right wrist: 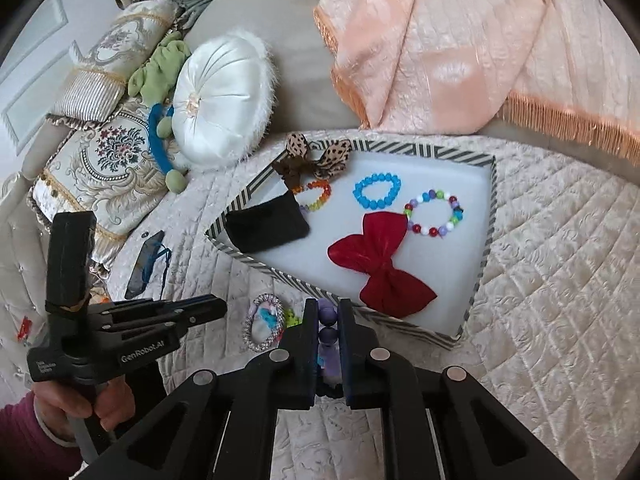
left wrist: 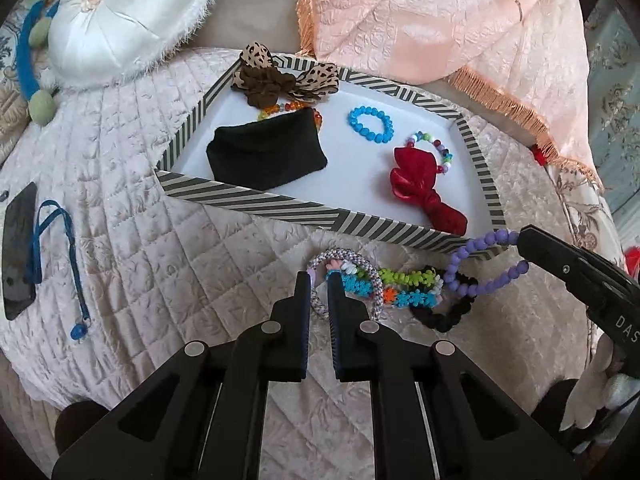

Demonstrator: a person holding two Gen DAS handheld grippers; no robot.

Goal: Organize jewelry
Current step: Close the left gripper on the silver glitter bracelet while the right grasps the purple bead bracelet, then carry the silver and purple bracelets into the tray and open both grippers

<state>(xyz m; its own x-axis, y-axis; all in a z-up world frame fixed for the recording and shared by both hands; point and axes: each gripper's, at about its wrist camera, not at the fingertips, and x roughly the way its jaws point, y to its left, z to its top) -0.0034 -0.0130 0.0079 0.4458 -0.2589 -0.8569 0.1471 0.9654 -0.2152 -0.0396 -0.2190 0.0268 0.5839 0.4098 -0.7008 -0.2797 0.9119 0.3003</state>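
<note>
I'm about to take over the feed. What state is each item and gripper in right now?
Right gripper: shut on purple bead bracelet, lifted at the tray's near rim.
Left gripper: nearly shut beside the woven bracelet.
Striped tray: open.
Blue bead bracelet: flat in tray.
Red bow: in tray.
Black scrunchie: outside tray.

Home bedroom, quilted bedspread (left wrist: pixel 168 248), satin cushion (left wrist: pixel 128 12), embroidered pillows (right wrist: pixel 100 168)

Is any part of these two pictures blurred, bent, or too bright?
Left wrist view: fisheye bends the striped tray edges; dark corners. Right wrist view: the purple bead bracelet inside the right claw looks soft, too near; the peach blanket shows shiny glare.
</note>
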